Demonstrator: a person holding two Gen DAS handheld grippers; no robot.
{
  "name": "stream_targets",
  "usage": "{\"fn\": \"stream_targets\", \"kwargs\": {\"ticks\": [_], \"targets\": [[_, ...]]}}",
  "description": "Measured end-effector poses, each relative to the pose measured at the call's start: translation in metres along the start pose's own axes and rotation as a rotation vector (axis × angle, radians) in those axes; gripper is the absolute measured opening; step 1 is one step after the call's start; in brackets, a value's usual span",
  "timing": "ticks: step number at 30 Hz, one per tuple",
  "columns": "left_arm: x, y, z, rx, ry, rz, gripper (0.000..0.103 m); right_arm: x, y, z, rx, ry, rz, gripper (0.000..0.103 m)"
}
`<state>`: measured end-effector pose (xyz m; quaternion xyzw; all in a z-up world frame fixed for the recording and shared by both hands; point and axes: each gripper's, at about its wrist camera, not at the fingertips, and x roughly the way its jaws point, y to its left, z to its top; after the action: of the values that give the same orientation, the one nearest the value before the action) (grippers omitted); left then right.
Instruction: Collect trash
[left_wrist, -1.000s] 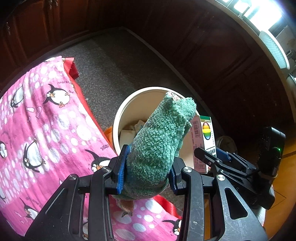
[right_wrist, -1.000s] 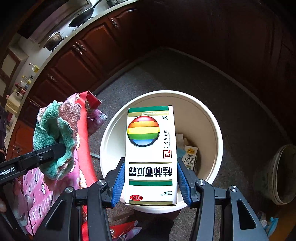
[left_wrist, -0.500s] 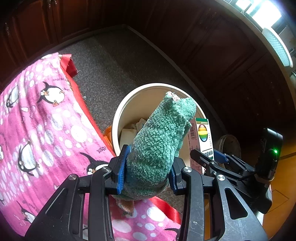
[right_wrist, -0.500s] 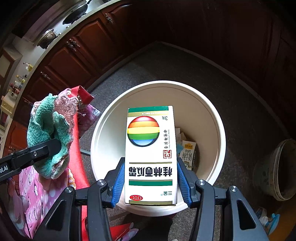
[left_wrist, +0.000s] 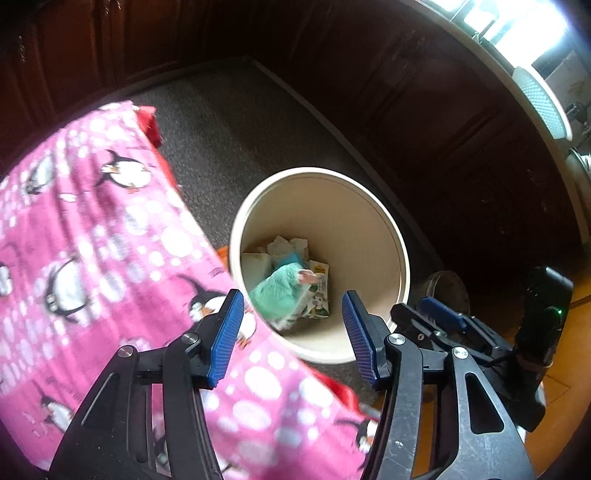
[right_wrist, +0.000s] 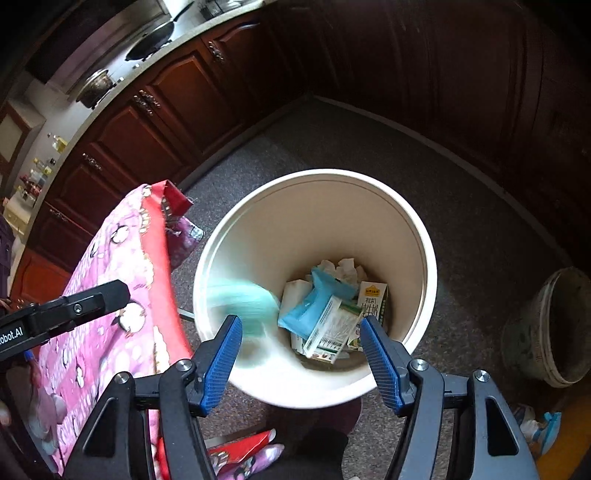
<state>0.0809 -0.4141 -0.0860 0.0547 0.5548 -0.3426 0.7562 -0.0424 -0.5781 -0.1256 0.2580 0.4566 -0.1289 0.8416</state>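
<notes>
The green terry cloth (left_wrist: 280, 295) was a motion-blurred teal smear just inside the white bin (left_wrist: 400, 258), at about eight o'clock of the opening in the right wrist view (right_wrist: 243, 295) and low against the near wall in the left one — loose, touched by nothing, its fuzzy pile and a small pinkish patch near one end barely readable through the blur. Around it on the bin's floor lay the rest of the trash: a blue plastic pouch (right_wrist: 314, 302), crumpled white tissue (right_wrist: 343, 269), a small drink carton (right_wrist: 373, 299) standing at about three o'clock, and a boxy white-and-green carton (right_wrist: 328, 332) tilted on its side toward six o'clock, its printed face too blurred to read.

The left gripper (left_wrist: 291, 332) hung directly over the bin's near rim with its blue fingers (left_wrist: 225, 332) spread wide and nothing between them; the right gripper (right_wrist: 301, 354) was likewise splayed and empty above the near rim (right_wrist: 317, 398). Both sat over the mouth of the bin, judging by the spread fingers, so that anything let go would fall inside rather than onto the floor.

At nine o'clock of the bin, pressed up against its side, ran the pink penguin blanket (left_wrist: 92, 240) draped over a tabletop edged in red (right_wrist: 155, 221). Farther out, grey carpet (right_wrist: 369, 147) and dark wood cabinets (right_wrist: 177, 96) ringed the scene, with a second, grimy bucket (right_wrist: 554, 328) well apart at three o'clock.
</notes>
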Motion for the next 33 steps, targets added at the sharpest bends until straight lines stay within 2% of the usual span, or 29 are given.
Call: {"fn": "stream_targets", "kwargs": {"ticks": [4, 6, 14, 17, 24, 28, 33], "targets": [[-0.037, 0.006, -0.020, 0.040, -0.090, 0.049, 0.054, -0.029, 0.020, -0.005, -0.026, -0.081, -0.016, 0.066], [-0.053, 0.008, -0.030, 0.056, -0.131, 0.073, 0.054, -0.045, 0.033, -0.007, -0.045, -0.124, -0.030, 0.072], [-0.133, 0.014, -0.069, 0.121, -0.325, 0.161, 0.054, -0.113, 0.090, -0.026, -0.111, -0.294, -0.072, 0.073], [-0.154, 0.019, -0.075, 0.128, -0.388, 0.166, 0.054, -0.134, 0.107, -0.037, -0.127, -0.357, -0.084, 0.079], [-0.193, 0.025, -0.088, 0.117, -0.485, 0.185, 0.054, -0.161, 0.146, -0.050, -0.183, -0.430, -0.079, 0.081], [-0.204, 0.026, -0.097, 0.131, -0.527, 0.251, 0.054, -0.168, 0.155, -0.054, -0.181, -0.469, -0.094, 0.083], [-0.211, 0.030, -0.101, 0.122, -0.542, 0.238, 0.054, -0.171, 0.157, -0.058, -0.171, -0.472, -0.077, 0.083]]}}
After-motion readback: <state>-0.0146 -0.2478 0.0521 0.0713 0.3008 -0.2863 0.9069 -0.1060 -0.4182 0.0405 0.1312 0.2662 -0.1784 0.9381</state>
